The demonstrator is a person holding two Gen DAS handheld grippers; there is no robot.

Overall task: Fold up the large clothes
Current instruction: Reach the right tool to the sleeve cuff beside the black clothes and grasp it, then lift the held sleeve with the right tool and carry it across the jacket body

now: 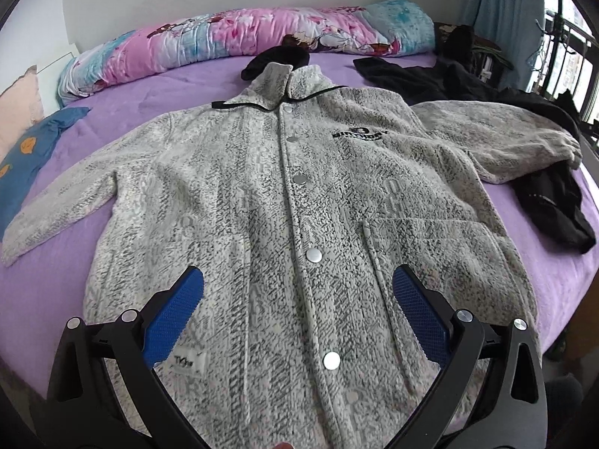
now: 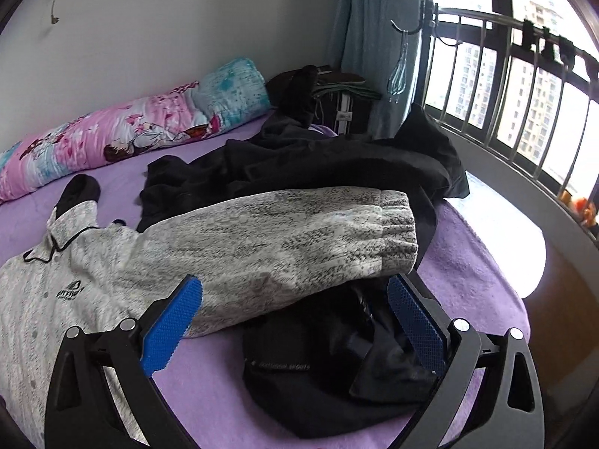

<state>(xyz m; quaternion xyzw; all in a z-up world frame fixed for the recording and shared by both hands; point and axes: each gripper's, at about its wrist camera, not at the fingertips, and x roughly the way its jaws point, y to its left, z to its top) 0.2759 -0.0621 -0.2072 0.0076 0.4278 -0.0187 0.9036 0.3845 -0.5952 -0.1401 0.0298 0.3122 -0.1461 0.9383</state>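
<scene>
— Fingers (image 1: 176,318) of the left gripper (image 1: 297,280)?
— Spread wide above the jacket (image 1: 262,194), flat on the bed (image 1: 131,104), snaps shut.

— Writing?
— "BIRTHDAY" on the chest logo (image 1: 360,135); hem tag (image 1: 189,361) reads "TY".

— Right gripper (image 2: 294,290)?
— Spread too — empty, near the sleeve (image 2: 280,232) lying over black clothes (image 2: 318,164).

the bed (image 1: 157,112) wears a purple sheet. a grey fleece jacket (image 1: 262,205) lies flat at its centre, front up, sleeves spread toward 9 and 3 o'clock. a rolled pink and blue quilt (image 1: 239,41) runs along the 12 o'clock edge. a blue pillow (image 1: 33,157) sits at 9 o'clock. black clothes (image 1: 486,86) are heaped from 1 to 3 o'clock, partly under the jacket's right-hand sleeve (image 2: 299,235).
</scene>
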